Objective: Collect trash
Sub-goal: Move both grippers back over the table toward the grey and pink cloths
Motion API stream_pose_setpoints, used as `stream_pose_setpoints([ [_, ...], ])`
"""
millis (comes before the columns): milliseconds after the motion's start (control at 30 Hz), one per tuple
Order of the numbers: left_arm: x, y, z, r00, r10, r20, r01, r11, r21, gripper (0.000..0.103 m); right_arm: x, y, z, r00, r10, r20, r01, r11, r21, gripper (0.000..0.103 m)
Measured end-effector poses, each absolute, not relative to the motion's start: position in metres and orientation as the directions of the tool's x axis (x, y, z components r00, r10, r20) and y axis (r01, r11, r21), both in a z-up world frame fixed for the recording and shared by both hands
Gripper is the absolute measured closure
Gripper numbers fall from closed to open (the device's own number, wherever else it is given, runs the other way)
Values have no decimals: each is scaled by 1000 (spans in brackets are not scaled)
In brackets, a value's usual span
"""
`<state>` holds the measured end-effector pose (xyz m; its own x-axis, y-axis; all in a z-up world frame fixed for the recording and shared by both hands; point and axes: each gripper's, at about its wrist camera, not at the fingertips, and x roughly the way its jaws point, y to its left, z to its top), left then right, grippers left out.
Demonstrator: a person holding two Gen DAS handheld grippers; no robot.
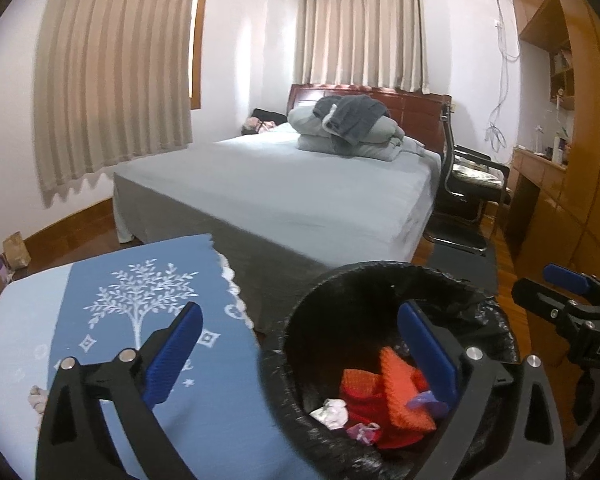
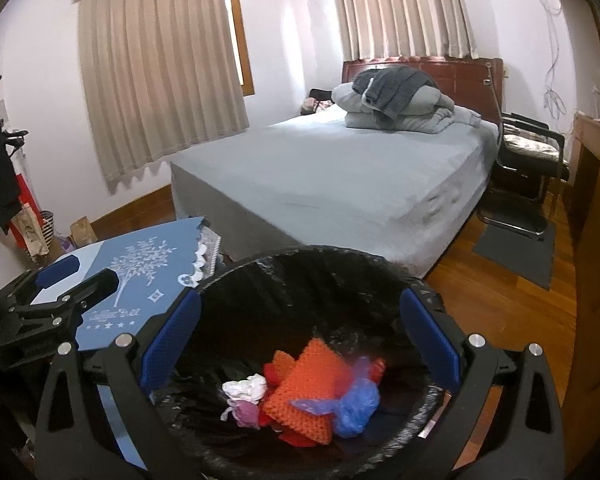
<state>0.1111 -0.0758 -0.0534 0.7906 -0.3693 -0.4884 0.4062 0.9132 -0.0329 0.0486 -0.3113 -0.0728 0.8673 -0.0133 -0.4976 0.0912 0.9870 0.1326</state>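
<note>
A bin lined with a black bag [image 1: 340, 280] [image 2: 300, 264] stands beside a table with a blue cloth [image 1: 148, 280] [image 2: 140, 264]. Inside lie an orange knitted piece [image 1: 404, 404] [image 2: 308, 392], a white crumpled scrap [image 1: 332, 412] [image 2: 246, 388], a pink scrap [image 2: 246, 412] and a blue plastic wad [image 2: 358, 400]. My left gripper [image 1: 304, 356] is open and empty, straddling the bin's left rim. My right gripper [image 2: 300, 344] is open and empty, above the bin's mouth. The right gripper also shows at the right edge of the left wrist view [image 1: 568, 300]; the left gripper shows at the left of the right wrist view [image 2: 60, 284].
A bed [image 1: 300, 184] [image 2: 340, 168] with folded bedding stands behind the bin. A black chair [image 1: 468, 184] [image 2: 528, 152] and wooden cabinets [image 1: 560, 160] are on the right. Bags [image 2: 40, 224] lean against the left wall. A small pale scrap [image 1: 36, 398] lies at the cloth's left edge.
</note>
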Motion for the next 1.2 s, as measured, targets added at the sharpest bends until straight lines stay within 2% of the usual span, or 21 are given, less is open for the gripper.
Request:
stream_pose_setpoints([
  [333, 107, -6, -60, 839, -247, -484, 278, 960, -8, 7, 74, -253, -77, 861, 76, -502, -4, 990, 144, 6],
  [800, 97, 133, -94, 853, 12, -522, 16, 999, 50, 7, 121, -135, -99, 789, 271, -552, -226, 962, 150, 6],
  [1200, 99, 209, -117, 827, 121, -549, -131, 991, 21, 7, 141, -47, -117, 723, 388, -571, -366, 917, 160, 6],
])
